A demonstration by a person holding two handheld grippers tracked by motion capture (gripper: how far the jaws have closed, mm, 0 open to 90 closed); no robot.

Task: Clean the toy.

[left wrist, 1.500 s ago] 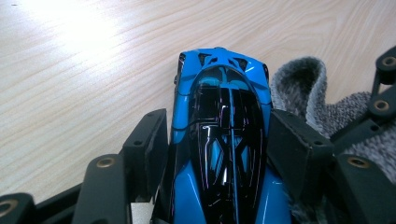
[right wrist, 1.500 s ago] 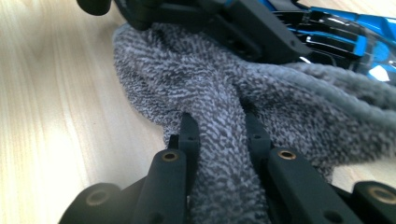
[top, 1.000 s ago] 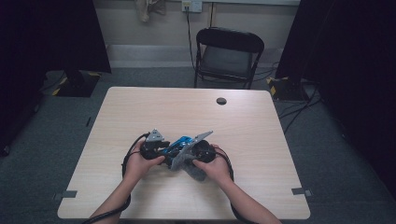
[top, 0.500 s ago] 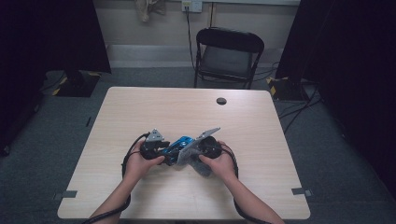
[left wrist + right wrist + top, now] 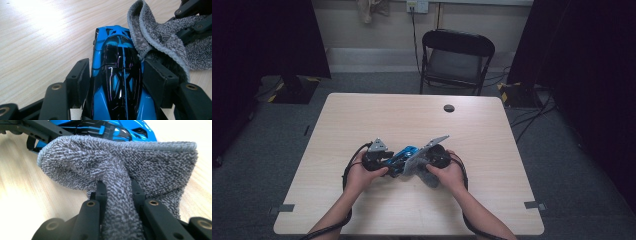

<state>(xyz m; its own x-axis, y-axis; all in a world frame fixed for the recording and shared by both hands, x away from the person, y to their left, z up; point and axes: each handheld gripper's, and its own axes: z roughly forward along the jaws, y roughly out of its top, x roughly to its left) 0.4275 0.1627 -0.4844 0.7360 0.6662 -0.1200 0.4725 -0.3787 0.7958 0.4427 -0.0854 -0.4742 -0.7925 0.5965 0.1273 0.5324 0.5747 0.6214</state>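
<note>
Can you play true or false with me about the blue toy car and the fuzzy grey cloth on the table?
1. The left tool grips the blue toy car by its sides. True.
2. The right tool is pinching a yellow sponge. False: it pinches a grey cloth.
3. The grey cloth sits right up against the toy car. True.
4. A folding chair stands on the far side of the table. True.
5. The toy car is red. False: it is blue and black.
6. The toy car lies on the floor. False: it is over the table, between the two hands.
</note>
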